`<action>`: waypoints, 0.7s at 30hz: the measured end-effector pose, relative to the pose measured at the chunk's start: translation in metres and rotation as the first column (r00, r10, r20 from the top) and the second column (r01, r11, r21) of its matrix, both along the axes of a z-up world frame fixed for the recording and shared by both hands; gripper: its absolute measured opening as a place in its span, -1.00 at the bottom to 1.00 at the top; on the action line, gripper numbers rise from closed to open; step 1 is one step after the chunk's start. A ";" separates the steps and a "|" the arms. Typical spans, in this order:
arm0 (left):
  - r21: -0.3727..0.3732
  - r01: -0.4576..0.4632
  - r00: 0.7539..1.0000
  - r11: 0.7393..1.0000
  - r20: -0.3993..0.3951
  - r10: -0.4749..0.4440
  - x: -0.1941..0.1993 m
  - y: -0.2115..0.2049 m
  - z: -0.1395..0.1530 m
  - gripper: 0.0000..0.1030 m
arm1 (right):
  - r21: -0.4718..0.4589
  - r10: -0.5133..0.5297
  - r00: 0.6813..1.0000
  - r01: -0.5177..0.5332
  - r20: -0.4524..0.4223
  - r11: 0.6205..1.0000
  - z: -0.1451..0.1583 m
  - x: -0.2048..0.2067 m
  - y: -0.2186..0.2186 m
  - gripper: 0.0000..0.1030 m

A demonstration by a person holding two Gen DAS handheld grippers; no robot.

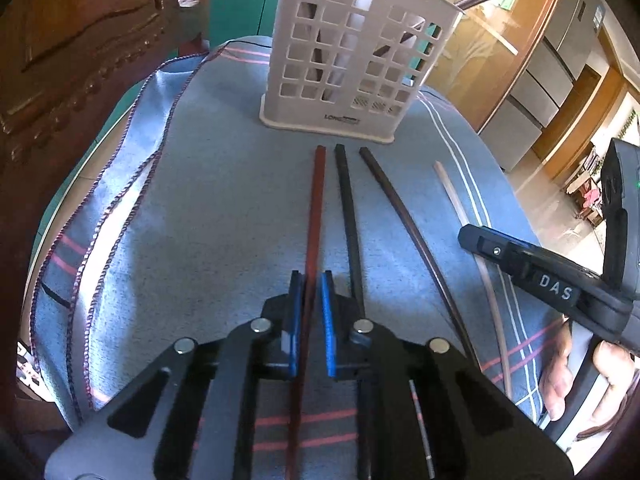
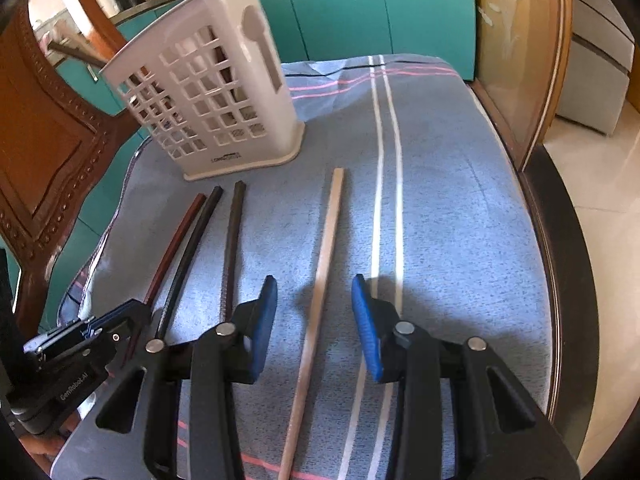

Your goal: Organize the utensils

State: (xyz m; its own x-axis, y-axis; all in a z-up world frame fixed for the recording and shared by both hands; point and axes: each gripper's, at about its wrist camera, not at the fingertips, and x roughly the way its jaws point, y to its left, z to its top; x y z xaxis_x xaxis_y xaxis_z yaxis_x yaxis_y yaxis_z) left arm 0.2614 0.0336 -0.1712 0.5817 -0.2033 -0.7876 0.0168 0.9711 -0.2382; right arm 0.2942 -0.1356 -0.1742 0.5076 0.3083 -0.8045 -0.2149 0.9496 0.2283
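While the left gripper (image 1: 308, 280) has its jaws clamped on the red chopstick (image 1: 316, 208), only the right wrist view shows the right gripper (image 2: 314, 292) with jaws apart astride the pale chopstick (image 2: 326, 240), bare cloth (image 2: 460, 220) rightward.

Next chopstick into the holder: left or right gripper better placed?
Left. The left gripper is already nearly shut around the red chopstick, which points toward the holder. The right gripper only straddles the light chopstick, jaws apart.

Teal cabinets (image 2: 352, 4) behind; carved wooden chair (image 2: 44, 152) at left; pale tiled floor (image 2: 600, 240) at right, sunlit; wood-framed glass panel (image 2: 516, 60); grey drawer unit (image 1: 532, 92) beyond.
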 end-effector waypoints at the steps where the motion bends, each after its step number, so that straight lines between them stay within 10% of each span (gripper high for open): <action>1: 0.002 0.004 1.000 1.000 0.001 -0.004 0.000 -0.001 0.000 -0.79 | -0.015 0.009 1.000 -0.009 0.004 1.000 0.000 -0.001 0.002 -0.71; 21: 0.008 0.007 1.000 1.000 0.002 -0.007 0.000 -0.001 0.000 -0.78 | -0.064 0.071 0.997 -0.070 0.014 0.996 -0.004 -0.003 0.019 -0.79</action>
